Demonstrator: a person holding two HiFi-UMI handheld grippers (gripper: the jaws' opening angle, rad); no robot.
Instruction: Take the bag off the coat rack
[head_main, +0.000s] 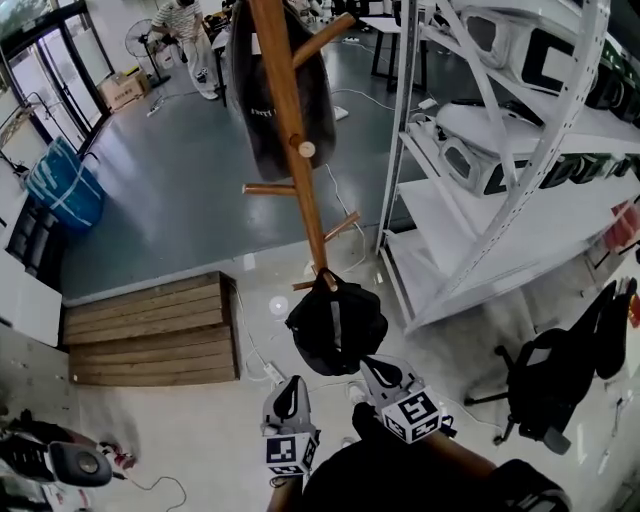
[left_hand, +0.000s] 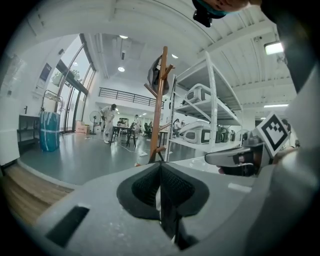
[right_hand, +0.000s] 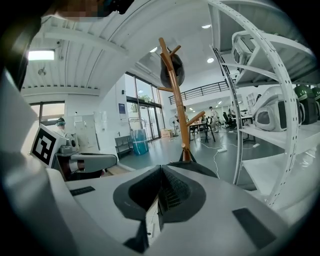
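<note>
The left claw (head_main: 291, 383) is keeping its jaws pressed together with nothing between them, and the left gripper view is showing the same pair (left_hand: 161, 166) meeting in a closed seam. The right claw (head_main: 372, 366) is hovering just beside it at 3 o'clock, jaws likewise squeezed shut and empty (right_hand: 161, 171). Both claws are pointing toward 12 o'clock in the head view, where the black bag (head_main: 336, 326) is hanging near their tips — whether the right one is touching its lower edge I cannot tell. The bag's strap is looping over a low peg of the wooden coat rack (head_main: 288, 110), and in the right gripper view the bag (right_hand: 199, 168) is peeking over the jaws at the foot of the pole (right_hand: 178, 105). A dark jacket (head_main: 262, 95) is draping from the rack's upper pegs. At 3 o'clock of the rack a white shelving unit (head_main: 520, 190) is standing; at 9 o'clock of the bag a wooden platform (head_main: 150, 330) is lying on the floor. A black office chair (head_main: 545, 385) is sitting at 4 o'clock of the bag, and a blue sack (head_main: 65, 187) is leaning far off at 10 o'clock.
</note>
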